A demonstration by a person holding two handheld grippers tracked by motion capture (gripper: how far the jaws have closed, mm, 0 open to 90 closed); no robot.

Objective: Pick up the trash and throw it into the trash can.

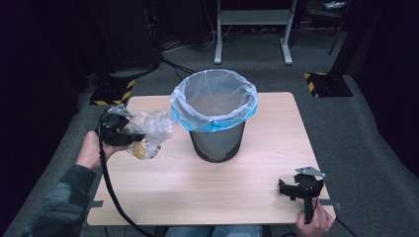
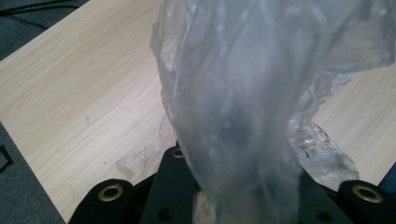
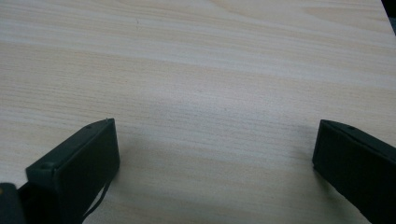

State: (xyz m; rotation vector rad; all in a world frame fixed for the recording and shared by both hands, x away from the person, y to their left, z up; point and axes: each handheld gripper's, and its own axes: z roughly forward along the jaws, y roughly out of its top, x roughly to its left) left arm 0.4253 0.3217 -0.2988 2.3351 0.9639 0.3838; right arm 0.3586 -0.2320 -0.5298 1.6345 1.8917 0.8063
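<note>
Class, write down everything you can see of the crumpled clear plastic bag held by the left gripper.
The plastic bag is thin, clear, crinkled film, bunched together, with something yellowish-brown showing through its lower part. The left gripper is shut on it and holds it above the left side of the wooden table, beside the lined bin. In the left gripper view it rises from between the jaws.

clear plastic bag [image 1: 148, 131] | crumpled, yellowish contents | lifted beside bin [image 1: 215, 121]
</note>
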